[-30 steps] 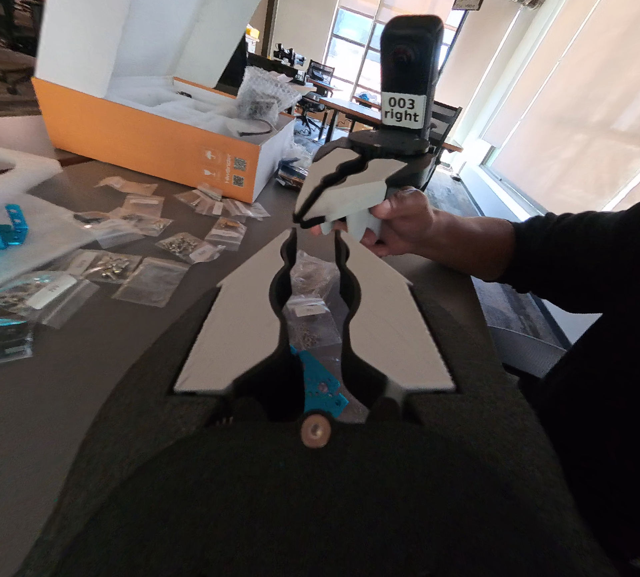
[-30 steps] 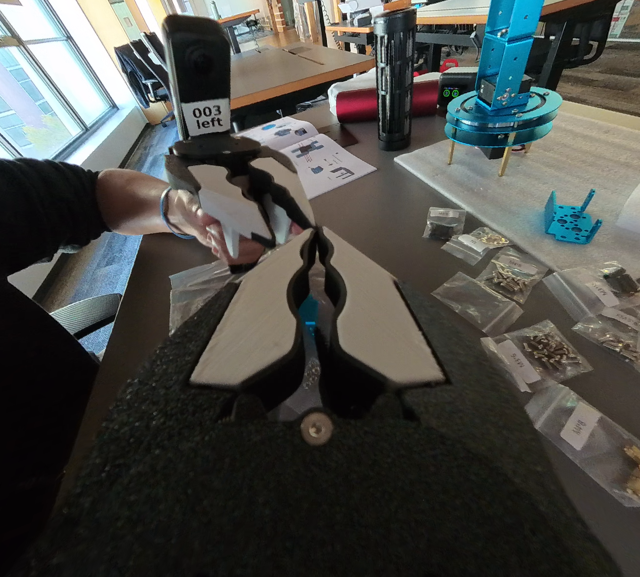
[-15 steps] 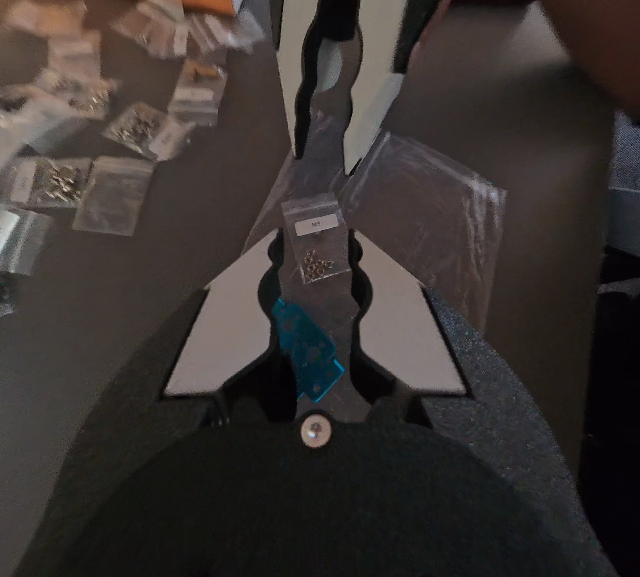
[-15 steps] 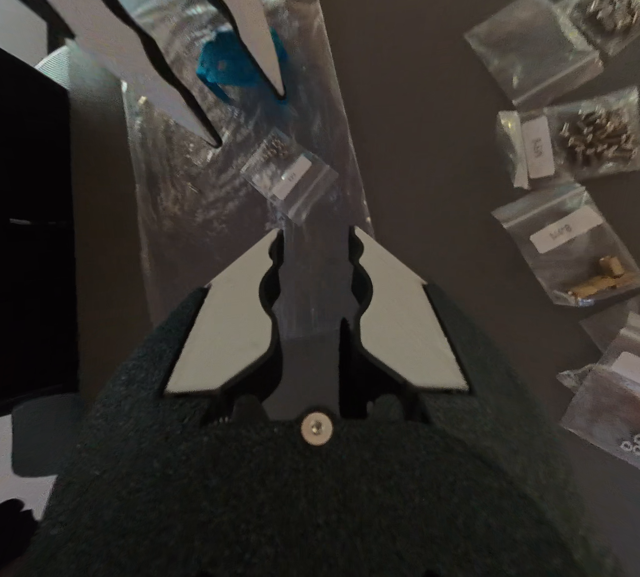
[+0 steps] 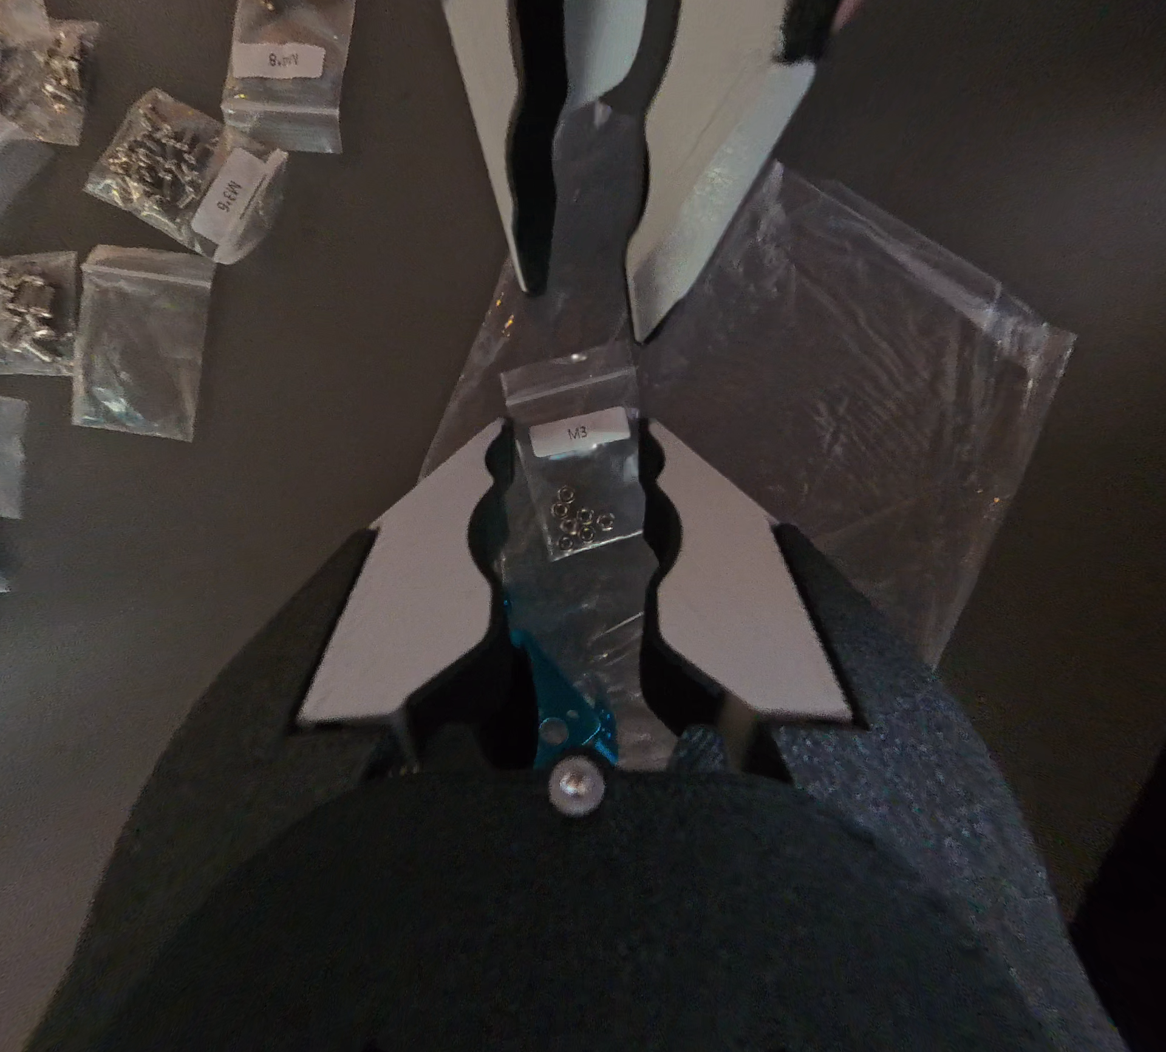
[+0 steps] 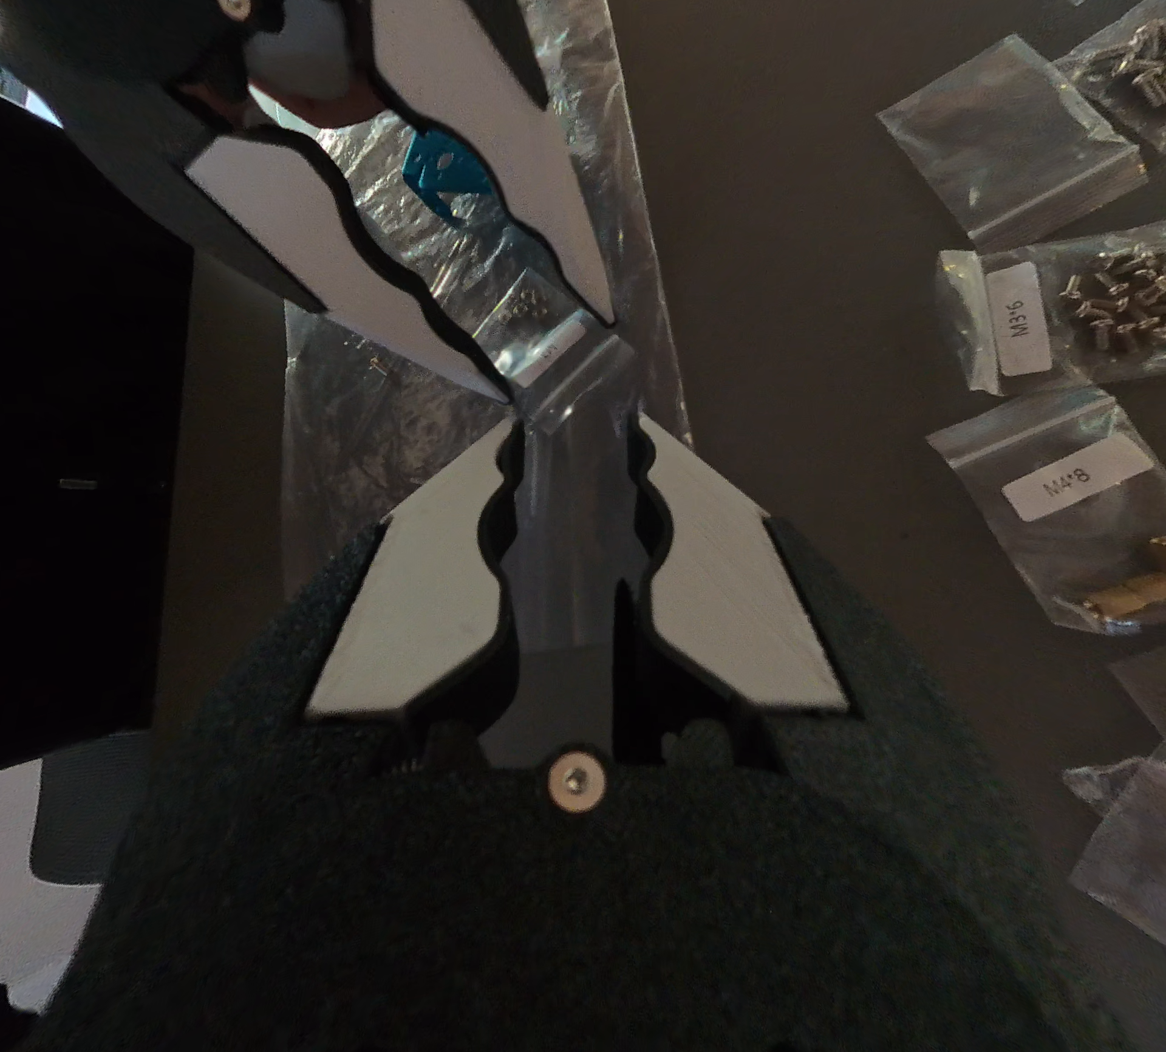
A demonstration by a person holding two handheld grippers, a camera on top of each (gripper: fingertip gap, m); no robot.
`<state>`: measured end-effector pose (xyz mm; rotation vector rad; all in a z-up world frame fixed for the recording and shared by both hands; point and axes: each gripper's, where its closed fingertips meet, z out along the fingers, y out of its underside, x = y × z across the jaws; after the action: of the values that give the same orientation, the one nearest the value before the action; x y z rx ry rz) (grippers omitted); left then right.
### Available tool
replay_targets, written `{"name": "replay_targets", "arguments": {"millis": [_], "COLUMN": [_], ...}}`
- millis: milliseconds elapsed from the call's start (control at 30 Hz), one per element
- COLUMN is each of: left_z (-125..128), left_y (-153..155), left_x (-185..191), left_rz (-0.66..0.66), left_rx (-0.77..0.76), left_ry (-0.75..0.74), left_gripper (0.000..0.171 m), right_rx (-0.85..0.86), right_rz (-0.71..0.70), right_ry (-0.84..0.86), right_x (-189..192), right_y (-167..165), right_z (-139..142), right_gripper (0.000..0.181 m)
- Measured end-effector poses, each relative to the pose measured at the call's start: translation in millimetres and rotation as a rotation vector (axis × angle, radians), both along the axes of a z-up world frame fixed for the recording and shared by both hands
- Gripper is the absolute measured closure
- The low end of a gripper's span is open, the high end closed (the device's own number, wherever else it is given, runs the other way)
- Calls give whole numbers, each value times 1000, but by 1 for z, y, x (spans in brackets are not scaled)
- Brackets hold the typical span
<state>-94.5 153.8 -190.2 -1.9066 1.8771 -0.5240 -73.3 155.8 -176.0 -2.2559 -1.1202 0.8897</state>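
Washer bag (image 5: 571, 457) lies between both grippers' parted fingers (image 5: 435, 580), untouched.

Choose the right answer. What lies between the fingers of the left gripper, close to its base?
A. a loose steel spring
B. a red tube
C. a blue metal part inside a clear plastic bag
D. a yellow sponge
C: in the left wrist view, the blue metal part shows near the base of the left gripper, under the clear plastic bag, with a small bag of rings nearer the fingertips.
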Motion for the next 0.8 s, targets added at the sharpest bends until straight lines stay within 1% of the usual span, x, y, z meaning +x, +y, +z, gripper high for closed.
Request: {"name": "replay_targets", "arguments": {"millis": [100,200,333,467,533,633,700,800], "left_z": [0,7,40,76,90,107,118,127], "left_y": [-2,-1,-4,-6,-9,-14,-20,-25], "left_x": [-3,-3,1,-6,-11,-18,-21,-25], "left_rz": [-33,-40,-50,-60,-71,-102,-126,-152], "left_rx": [56,120,233,393,469,591,667,753], "left_ry": [-10,-70,-278,-493,-580,-688,-764,-821], "left_gripper": [141,142,143,143,143,143,143,143], "right_rx": [-41,-97,-136,-182,-228,-255,-277,-269], "right_rz": [-17,-5,46,106,156,217,218,242], "right_ry": [62,131,250,490,599,766,815,835], "right_x": [0,-3,-14,-24,-28,-34,-40,-46], "right_y": [1,-3,-11,-20,-28,-34,-32,-36], "right_z": [3,8,24,64,81,106,113,116], "right_gripper": [149,149,149,151,152,157,161,164]}}
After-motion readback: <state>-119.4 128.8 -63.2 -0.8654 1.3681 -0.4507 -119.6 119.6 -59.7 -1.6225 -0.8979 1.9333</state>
